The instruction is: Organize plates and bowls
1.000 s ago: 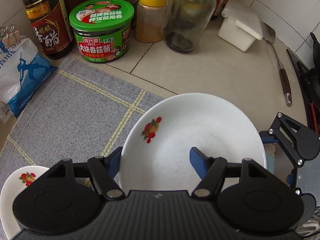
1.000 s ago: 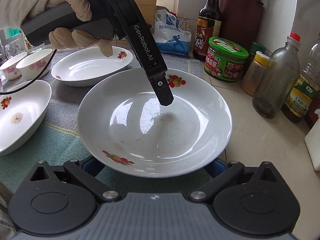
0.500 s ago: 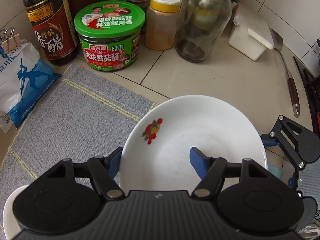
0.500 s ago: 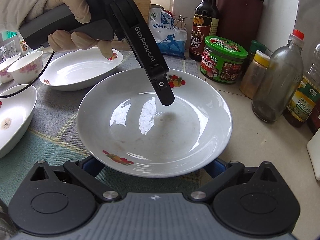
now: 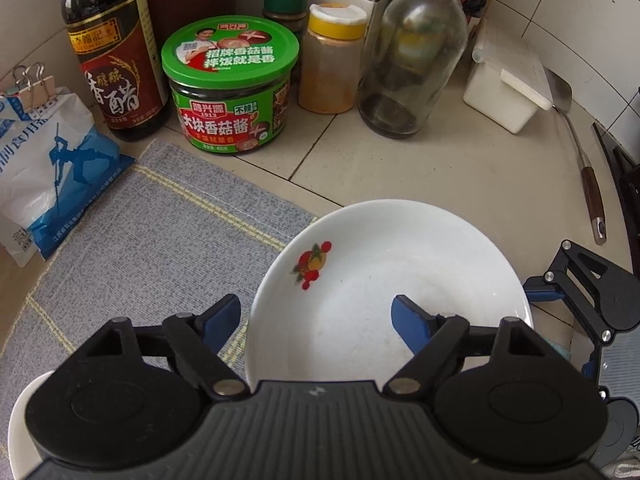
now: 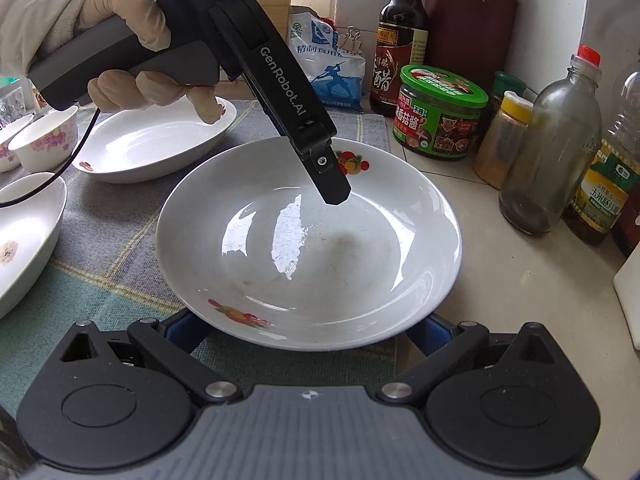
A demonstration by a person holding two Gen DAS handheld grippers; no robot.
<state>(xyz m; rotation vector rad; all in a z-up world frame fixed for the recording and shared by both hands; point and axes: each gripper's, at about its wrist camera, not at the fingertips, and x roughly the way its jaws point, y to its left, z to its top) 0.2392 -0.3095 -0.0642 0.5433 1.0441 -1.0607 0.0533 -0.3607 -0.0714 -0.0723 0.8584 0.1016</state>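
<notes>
In the left wrist view, the left gripper (image 5: 316, 316) hangs over the near left rim of a white plate (image 5: 420, 272) with a painted fruit motif. Its jaws have just been opening: one blue finger sits outside the rim over the grey woven mat (image 5: 152, 240), the other inside the dish, neither pad pressing on the china. The plate lies half on the mat, half on the tiled counter (image 5: 460, 172). Behind it stand a vinegar bottle (image 5: 114, 52), a green-lidded sauce jar (image 5: 230, 84), a yellow-capped spice jar (image 5: 334, 60) and a glass bottle (image 5: 412, 64); a clipped salt bag (image 5: 52, 168) lies at left, a spatula (image 5: 580, 160) at right.

In the right wrist view, the right gripper (image 6: 308, 328) straddles the plate's (image 6: 360, 264) near edge, its blue fingers mostly hidden beneath the rim, so whether it grips cannot be told. A gloved hand (image 6: 132, 40) holds the left gripper (image 6: 332, 184) angled down over the dish. A second plate (image 6: 160, 140) lies beyond on the mat, a third (image 6: 24, 240) at the left edge, and small flowered bowls (image 6: 48, 136) stand behind.
</notes>
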